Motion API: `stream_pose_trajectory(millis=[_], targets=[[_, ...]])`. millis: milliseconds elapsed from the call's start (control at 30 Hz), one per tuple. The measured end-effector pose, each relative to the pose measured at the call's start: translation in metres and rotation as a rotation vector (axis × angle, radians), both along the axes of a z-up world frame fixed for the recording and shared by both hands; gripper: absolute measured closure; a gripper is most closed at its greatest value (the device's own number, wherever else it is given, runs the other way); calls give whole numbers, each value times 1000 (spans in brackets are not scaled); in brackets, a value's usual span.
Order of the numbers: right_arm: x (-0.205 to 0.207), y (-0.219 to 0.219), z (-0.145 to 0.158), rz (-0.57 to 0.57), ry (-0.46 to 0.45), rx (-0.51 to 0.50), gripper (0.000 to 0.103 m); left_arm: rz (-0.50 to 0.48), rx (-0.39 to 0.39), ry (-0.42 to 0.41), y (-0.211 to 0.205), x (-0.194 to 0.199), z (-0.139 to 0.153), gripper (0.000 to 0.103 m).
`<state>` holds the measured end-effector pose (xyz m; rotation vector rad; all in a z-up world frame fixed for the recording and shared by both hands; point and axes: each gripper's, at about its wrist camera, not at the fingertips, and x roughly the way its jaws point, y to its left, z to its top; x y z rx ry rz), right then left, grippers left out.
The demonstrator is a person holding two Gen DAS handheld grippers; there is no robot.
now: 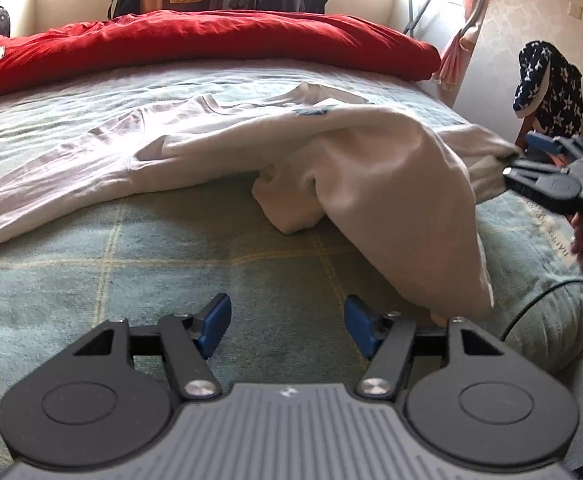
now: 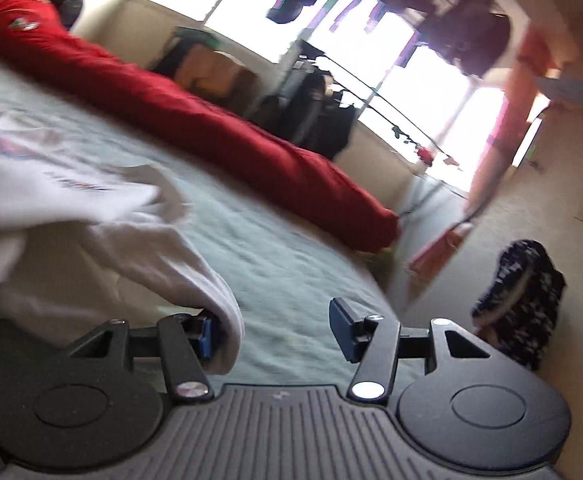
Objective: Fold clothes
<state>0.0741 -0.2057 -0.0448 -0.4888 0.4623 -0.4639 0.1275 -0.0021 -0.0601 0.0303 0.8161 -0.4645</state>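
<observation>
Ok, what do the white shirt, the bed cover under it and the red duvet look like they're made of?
White shirt: looks like a soft cotton knit, matte; it drapes and creases limply, with a print on it.
Bed cover: seemingly a woven or terry-like fabric, dull green with pale check lines and a faintly nubby surface.
Red duvet: puffy, padded fabric, matte; the fibre is not clear.

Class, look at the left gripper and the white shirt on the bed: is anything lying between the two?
Nothing visible does. The left gripper stands open over bare green plaid bedspread, and the white shirt lies just ahead and to its right, with only bedspread between them.
</observation>
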Motion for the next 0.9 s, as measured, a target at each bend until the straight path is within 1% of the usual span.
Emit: stream_pose_trajectory(millis=[100,267,433,500,633,667,700,733,767,833,900], targets=[[1,-21,4,-43,-14,4,41,-7,8,-4,-3,0,0,34],[6,-56,9,-126,-25,-25,41,-14,10,-2,-6,2,-1,33],[11,-99,14,-169,-17,-24,40,-9,15,3,-9,6,-3,33],[19,-116,18,-177,-11,-11,40,-10,16,5,-10,7,-3,33],[32,-147,23,-230,-14,-23,40,-8,21,9,-12,8,-4,33],[34,-155,26,-237,-21,0,40,-7,23,10,-13,9,-4,33],[36,-163,29,-242,-25,23,36,-6,24,12,-13,9,-4,33],[38,-169,30,-240,-13,52,33,-6,26,14,-14,9,-4,33],[40,-174,30,-228,18,94,31,-7,26,15,-15,10,-5,33],[39,-180,30,-191,56,190,31,-11,23,17,-17,10,-6,33],[35,-187,26,-152,81,321,28,-16,23,19,-19,9,-6,33]])
